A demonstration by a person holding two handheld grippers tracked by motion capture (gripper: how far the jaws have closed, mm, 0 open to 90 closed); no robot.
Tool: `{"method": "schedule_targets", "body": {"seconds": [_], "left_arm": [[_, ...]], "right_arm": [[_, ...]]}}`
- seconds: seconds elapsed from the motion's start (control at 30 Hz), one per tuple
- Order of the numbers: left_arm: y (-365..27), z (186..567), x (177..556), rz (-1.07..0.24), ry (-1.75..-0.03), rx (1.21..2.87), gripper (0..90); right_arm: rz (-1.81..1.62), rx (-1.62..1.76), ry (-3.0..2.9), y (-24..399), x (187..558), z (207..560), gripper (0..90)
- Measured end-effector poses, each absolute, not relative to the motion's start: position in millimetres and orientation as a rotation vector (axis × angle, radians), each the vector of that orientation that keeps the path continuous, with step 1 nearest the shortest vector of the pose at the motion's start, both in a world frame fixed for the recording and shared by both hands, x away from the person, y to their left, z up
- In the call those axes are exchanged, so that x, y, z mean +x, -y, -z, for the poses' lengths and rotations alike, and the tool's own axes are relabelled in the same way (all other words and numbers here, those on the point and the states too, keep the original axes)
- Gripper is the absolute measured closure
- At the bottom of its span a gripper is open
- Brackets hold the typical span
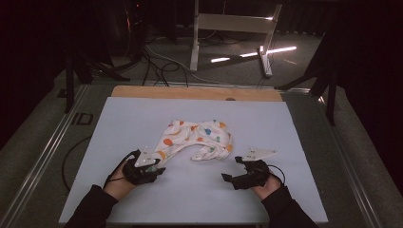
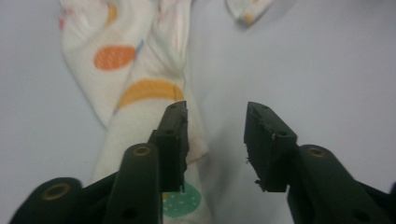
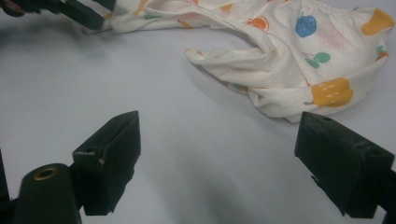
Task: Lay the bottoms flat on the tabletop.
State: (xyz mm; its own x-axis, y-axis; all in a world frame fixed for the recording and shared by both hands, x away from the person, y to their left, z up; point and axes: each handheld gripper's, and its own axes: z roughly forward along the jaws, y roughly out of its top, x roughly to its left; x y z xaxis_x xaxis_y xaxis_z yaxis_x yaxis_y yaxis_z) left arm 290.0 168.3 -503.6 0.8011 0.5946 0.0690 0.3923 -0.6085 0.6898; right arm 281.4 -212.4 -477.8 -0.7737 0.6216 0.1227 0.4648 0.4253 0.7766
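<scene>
A small cream cotton baby garment printed with orange, yellow, blue and green fruit shapes (image 1: 197, 138) is seen lying crumpled near the middle of the pale grey table mat (image 1: 119, 123), with one narrow leg of it stretched out toward the near left. The left gripper (image 1: 159, 169) is parked right at the end of that leg. In the left gripper view its black jaws are parted with a clear gap; one jaw sits over the cloth, the other over bare mat, and nothing is pinched between them, so the fabric isn't being held.

The right gripper (image 1: 229, 179) is held low over the mat on the near right, a bit apart from the bunched, wider end of the garment. Its jaws are spread wide in the right gripper view, with just bare mat between them and the cloth's folded edge lying beyond the tips. Nothing is gripped there either.

A wooden board edge (image 1: 195, 92) can be made out at the far side of the mat.
</scene>
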Motion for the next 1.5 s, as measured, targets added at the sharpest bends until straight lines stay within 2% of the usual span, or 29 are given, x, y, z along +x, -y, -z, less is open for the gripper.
{"method": "schedule_targets", "body": {"seconds": [0.13,0.3,0.37,0.57,0.7,0.87,1.0,1.27,1.5], "left_arm": [[-169,514,295,-0.395,-0.763,2.336,66.1],[-170,514,296,-0.443,-0.795,2.317,82.6],[-170,511,295,-0.440,-0.800,2.305,86.0],[-169,493,289,-0.434,-0.771,2.244,86.2],[-154,480,278,-0.361,-0.699,2.225,85.4],[-134,487,273,-0.305,-0.642,2.278,84.2],[-124,495,276,-0.254,-0.639,2.301,87.2],[-91,485,260,-0.160,-0.525,2.285,87.1],[-60,497,254,-0.089,-0.436,2.370,86.9]], "right_arm": [[-1.268,0.964,-2.494,213,282,479,14.5],[-1.256,0.961,-2.502,211,282,479,14.6],[-1.257,0.964,-2.503,211,281,479,14.6],[-1.263,0.961,-2.497,212,281,478,14.6],[-1.273,0.966,-2.487,214,281,476,14.6],[-1.270,0.963,-2.490,214,281,476,14.7],[-1.271,0.966,-2.491,214,281,476,14.7],[-1.277,0.971,-2.482,216,281,474,14.7],[-1.285,0.968,-2.480,217,280,473,14.7]]}}
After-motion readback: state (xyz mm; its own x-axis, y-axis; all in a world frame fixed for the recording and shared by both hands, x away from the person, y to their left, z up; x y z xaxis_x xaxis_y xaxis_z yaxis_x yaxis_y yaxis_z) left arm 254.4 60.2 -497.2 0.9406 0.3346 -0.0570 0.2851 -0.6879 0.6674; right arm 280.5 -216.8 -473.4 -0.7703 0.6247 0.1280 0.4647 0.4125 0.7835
